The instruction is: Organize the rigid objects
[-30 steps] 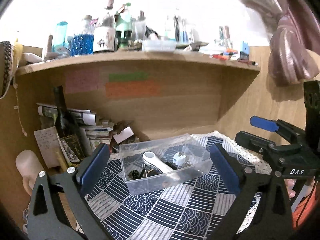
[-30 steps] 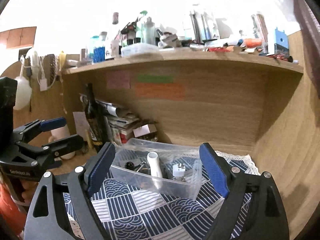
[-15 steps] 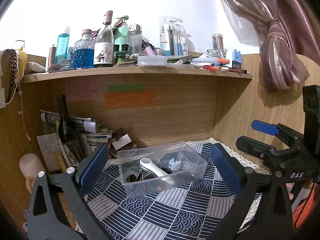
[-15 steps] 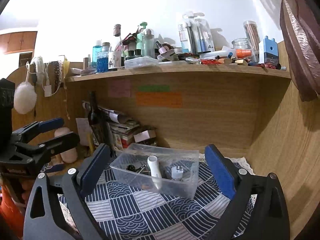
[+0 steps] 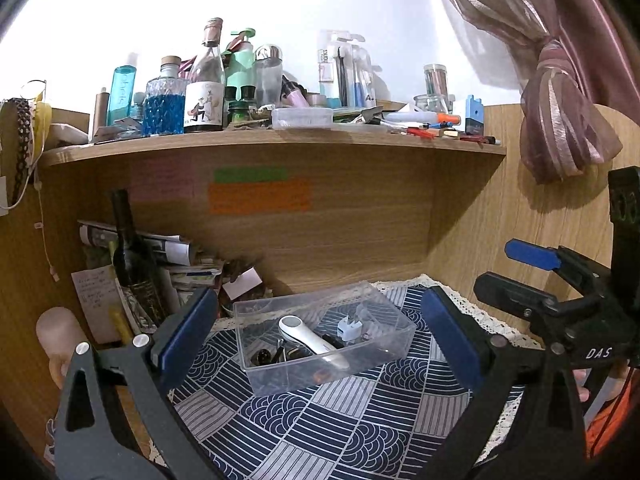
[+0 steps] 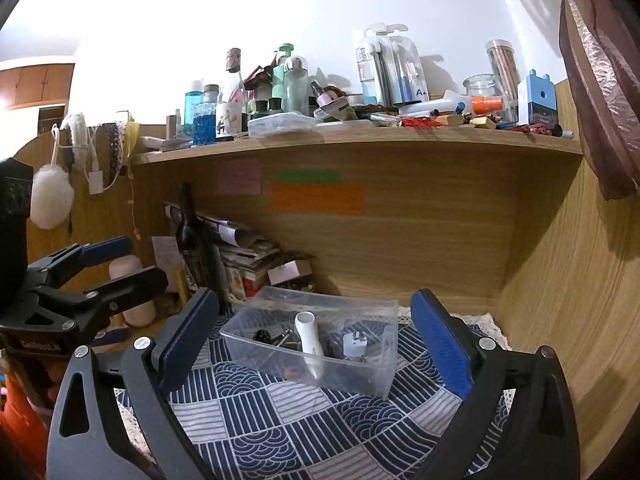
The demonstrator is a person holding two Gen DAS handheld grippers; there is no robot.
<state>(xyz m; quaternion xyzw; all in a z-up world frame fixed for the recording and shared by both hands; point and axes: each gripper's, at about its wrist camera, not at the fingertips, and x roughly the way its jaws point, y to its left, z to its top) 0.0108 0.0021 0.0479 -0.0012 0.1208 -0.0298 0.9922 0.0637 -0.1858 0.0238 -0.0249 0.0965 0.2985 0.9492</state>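
Note:
A clear plastic box (image 5: 256,376) stands on a blue patterned cloth (image 5: 320,420) under a wooden shelf. In it lie a white handheld device (image 5: 308,340), a white plug adapter (image 5: 347,329) and several small dark items (image 5: 276,356). The box also shows in the right wrist view (image 6: 352,380), with the white device (image 6: 309,338) and the adapter (image 6: 354,345). My left gripper (image 5: 320,332) is open and empty, held back from the box. My right gripper (image 6: 316,336) is open and empty, also back from it. Each gripper shows at the edge of the other's view.
A dark bottle (image 5: 130,264) and stacked papers (image 5: 180,264) stand at the back left. The shelf (image 5: 272,140) above carries several bottles and stationery. A wooden side wall (image 6: 580,300) closes the right. A tied curtain (image 5: 560,120) hangs at the upper right.
Both grippers have pulled back and risen from the box, so it looks smaller and the shelf top shows more. Both stay open.

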